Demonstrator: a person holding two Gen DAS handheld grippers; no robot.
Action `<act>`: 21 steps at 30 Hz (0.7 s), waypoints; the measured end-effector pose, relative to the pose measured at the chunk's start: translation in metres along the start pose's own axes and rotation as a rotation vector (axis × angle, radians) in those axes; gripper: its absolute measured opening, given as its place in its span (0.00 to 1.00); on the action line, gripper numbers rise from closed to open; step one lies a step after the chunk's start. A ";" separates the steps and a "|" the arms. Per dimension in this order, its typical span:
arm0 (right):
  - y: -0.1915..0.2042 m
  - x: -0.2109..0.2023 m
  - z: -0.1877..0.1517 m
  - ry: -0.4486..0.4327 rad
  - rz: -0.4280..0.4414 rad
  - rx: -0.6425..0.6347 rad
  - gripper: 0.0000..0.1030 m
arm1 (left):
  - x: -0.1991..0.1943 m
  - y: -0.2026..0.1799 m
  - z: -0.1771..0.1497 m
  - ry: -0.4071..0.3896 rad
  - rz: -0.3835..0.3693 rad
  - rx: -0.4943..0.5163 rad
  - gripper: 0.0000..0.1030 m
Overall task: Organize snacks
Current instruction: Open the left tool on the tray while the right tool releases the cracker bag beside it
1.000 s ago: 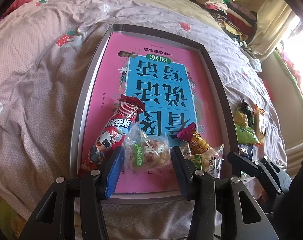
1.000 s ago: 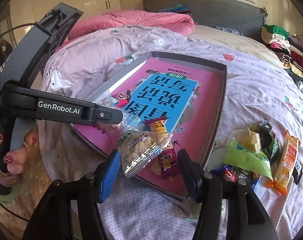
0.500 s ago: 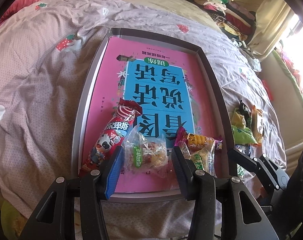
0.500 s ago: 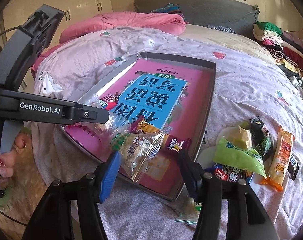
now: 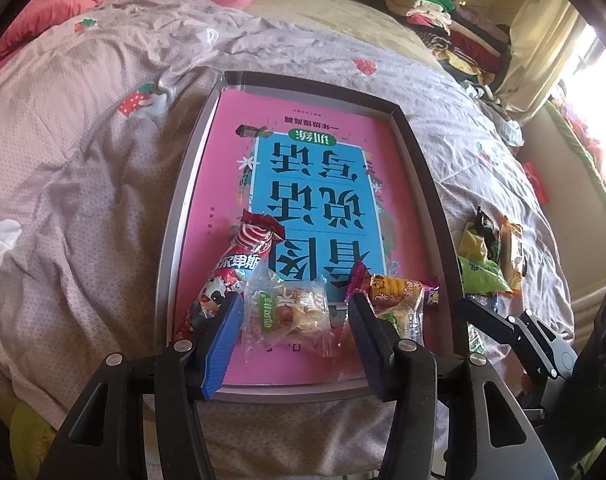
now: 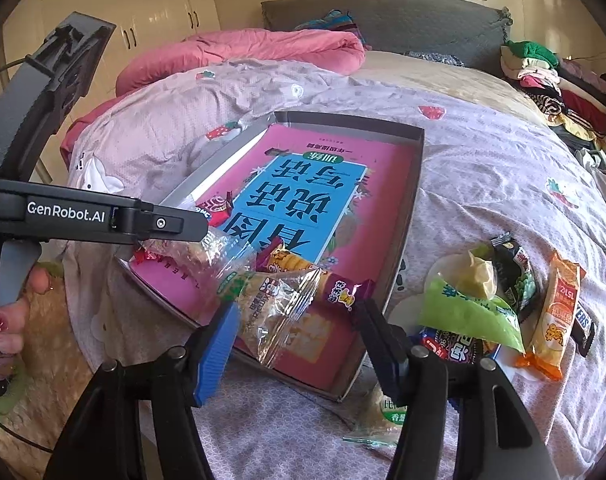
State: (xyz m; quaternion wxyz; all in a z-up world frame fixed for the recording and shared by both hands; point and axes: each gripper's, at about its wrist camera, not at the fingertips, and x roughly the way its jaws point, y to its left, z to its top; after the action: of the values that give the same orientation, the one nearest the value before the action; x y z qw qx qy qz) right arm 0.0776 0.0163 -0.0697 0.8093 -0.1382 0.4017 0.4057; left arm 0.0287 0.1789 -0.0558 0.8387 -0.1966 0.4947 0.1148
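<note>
- A shallow grey tray [image 5: 171,216] lies on the bed [image 5: 83,168], its long axis running away from the left wrist camera; a pink book [image 5: 307,184] with a blue panel lies flat in it and covers nearly all of its floor.
- 4 snacks sit at the near end of the tray, on the book.
- The red milk-candy packet [image 5: 239,260] is long and slim; it lies near the tray's left wall, its crimped top end pointing toward the far end and slightly right.
- The clear pastry packet [image 5: 291,308] lies flat between the fingers of the left claw [image 5: 295,312], its long axis across the tray. The jaws have just been opening and stand apart from the packet's sides, so nothing is gripped.
- The yellow-and-purple bar [image 5: 395,286] lies crosswise near the tray's right wall, its purple crimped ends pointing left and right.
- The clear cracker packet [image 6: 271,308] lies partly on that bar, tilted, with one corner hanging toward the tray's near edge. It sits between the fingers of the right claw [image 6: 295,316], whose jaws have just been opening; the pads are clear of it.
- Outside the tray, on the bed to its right, a loose pile of snacks [image 6: 503,300] holds a green bag, a dark packet, an orange packet and others.
- A person's hand [image 6: 11,312] holds the left claw's grip.
</note>
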 end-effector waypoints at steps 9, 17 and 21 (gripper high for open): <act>-0.002 -0.004 0.001 -0.019 -0.001 0.011 0.67 | -0.007 -0.002 0.001 -0.023 0.010 0.004 0.65; -0.002 -0.007 0.002 -0.030 -0.008 0.018 0.70 | -0.011 -0.006 0.003 -0.042 0.018 0.018 0.72; -0.003 -0.010 0.002 -0.040 -0.018 0.021 0.75 | -0.015 -0.008 0.003 -0.051 0.018 0.024 0.72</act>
State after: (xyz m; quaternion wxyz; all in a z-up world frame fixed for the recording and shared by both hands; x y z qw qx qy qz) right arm 0.0776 0.0105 -0.0614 0.8222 -0.1253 0.3881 0.3970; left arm 0.0272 0.1733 -0.0400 0.8523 -0.1791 0.4762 0.1215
